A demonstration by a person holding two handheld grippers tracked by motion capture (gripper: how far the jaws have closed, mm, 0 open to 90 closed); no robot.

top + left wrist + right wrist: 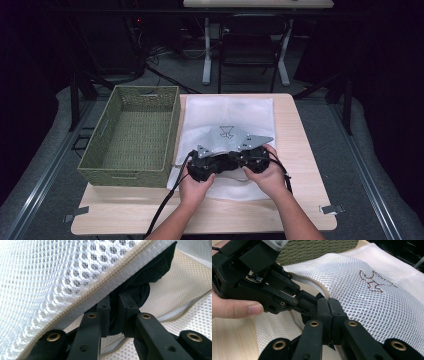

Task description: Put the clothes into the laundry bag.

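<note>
Lying on the surface (pixel 295 150) beside a woven basket (pixel 131 135), the white mesh bag (pixel 372 302) had its zipper edge pinched by the right tool (pixel 328 305), while the left tool (pixel 113 305) clamped dark cloth (pixel 140 285) inside it.

White honeycomb mesh bag (pixel 372 297) with a brown outline motif (pixel 374 281) and beige zipper (pixel 100 287); black cloth (pixel 140 285) between the left hand-held gripper (pixel 113 315) jaws; olive woven basket (pixel 131 135); pale wood surface (pixel 300 150)

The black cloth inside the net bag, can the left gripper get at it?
Probably yes. The left gripper already reaches into the mesh bag, under its lifted zipper edge, with the black cloth between its jaws. The right gripper holds that edge up.
</note>
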